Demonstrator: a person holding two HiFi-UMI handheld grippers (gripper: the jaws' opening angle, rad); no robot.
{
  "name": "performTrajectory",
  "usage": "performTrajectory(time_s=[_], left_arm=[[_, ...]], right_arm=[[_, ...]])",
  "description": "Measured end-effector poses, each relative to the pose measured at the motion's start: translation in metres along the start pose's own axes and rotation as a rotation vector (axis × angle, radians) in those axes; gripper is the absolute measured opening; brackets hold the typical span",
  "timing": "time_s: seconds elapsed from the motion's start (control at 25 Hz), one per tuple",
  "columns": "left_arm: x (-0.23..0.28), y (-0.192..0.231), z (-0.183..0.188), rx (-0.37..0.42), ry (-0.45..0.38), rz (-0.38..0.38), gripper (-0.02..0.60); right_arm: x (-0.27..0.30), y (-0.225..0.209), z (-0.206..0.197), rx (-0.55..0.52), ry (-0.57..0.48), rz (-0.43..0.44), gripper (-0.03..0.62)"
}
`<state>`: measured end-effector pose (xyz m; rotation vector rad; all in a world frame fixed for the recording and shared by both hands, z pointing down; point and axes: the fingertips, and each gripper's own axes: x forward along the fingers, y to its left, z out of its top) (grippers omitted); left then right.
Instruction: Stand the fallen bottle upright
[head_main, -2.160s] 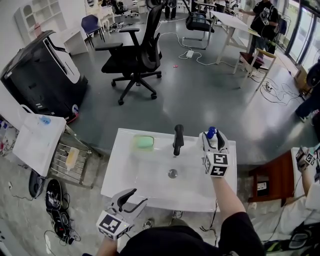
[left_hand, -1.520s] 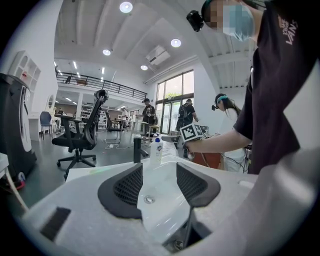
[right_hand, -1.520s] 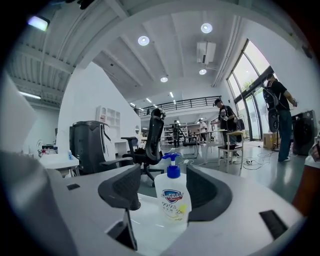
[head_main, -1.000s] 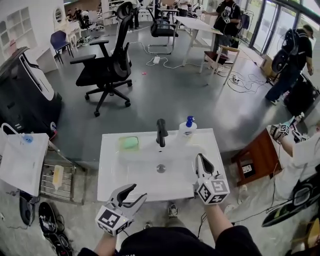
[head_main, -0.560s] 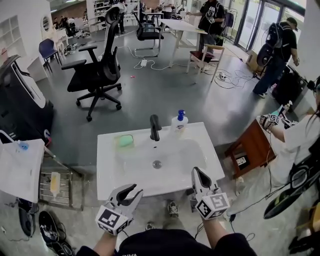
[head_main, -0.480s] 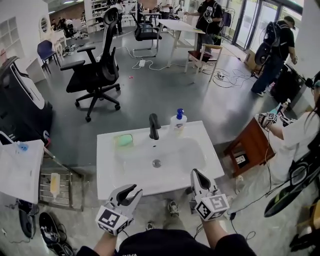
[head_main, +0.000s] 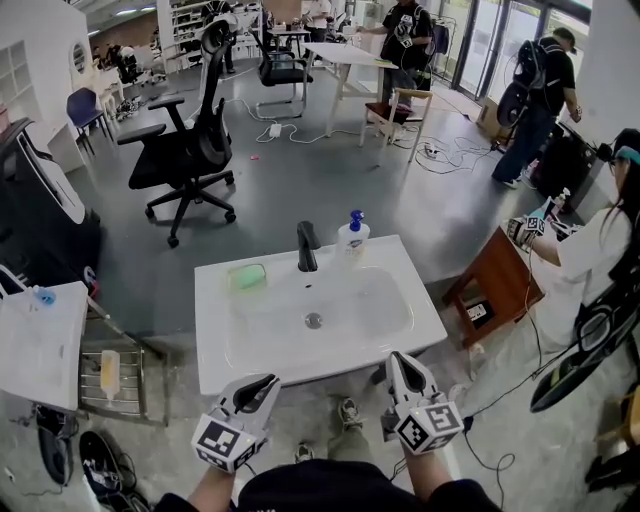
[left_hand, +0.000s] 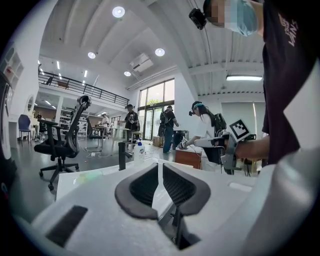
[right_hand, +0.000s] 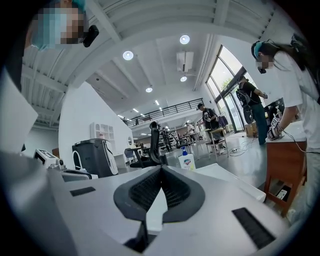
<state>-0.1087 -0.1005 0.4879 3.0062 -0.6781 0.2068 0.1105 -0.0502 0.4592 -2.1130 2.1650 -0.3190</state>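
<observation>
The white bottle (head_main: 350, 236) with a blue pump stands upright at the back of the white sink (head_main: 424, 318), just right of the black faucet (head_main: 306, 246). It also shows far off in the left gripper view as the bottle (left_hand: 138, 151) and in the right gripper view as the bottle (right_hand: 186, 160). Both grippers hang in front of the sink's near edge, well away from it. My left gripper (head_main: 262, 382) is closing: a thin slit remains between its jaws (left_hand: 160, 165), with nothing in it. My right gripper (head_main: 393, 358) is shut and empty (right_hand: 161, 168).
A green soap pad (head_main: 247, 275) lies left of the faucet. A wooden stool (head_main: 490, 285) and a person (head_main: 590, 270) are at the right. A wire rack (head_main: 120, 365) is at the left, and a black office chair (head_main: 190, 140) stands behind the sink.
The right gripper has drawn back from the bottle to below the sink's near edge. The left gripper's jaws have narrowed from wide open to a slit. The bottle stays upright.
</observation>
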Motion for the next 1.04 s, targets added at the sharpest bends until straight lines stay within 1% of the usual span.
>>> performTrajectory(time_s=[0.36, 0.64, 0.88, 1.04], left_arm=[[-0.008, -0.006, -0.003, 0.007, 0.003, -0.010, 0.031], [-0.011, -0.008, -0.001, -0.004, -0.001, -0.010, 0.031], [-0.015, -0.008, 0.000, -0.020, -0.008, 0.006, 0.031], [-0.016, -0.007, -0.004, 0.001, -0.009, 0.002, 0.031]], right_arm=[[-0.014, 0.009, -0.006, -0.002, 0.015, -0.013, 0.002], [-0.016, 0.011, -0.006, -0.004, 0.017, -0.014, 0.002], [-0.020, 0.011, -0.005, -0.006, 0.020, -0.015, 0.002], [-0.019, 0.011, -0.006, -0.006, 0.020, -0.013, 0.002]])
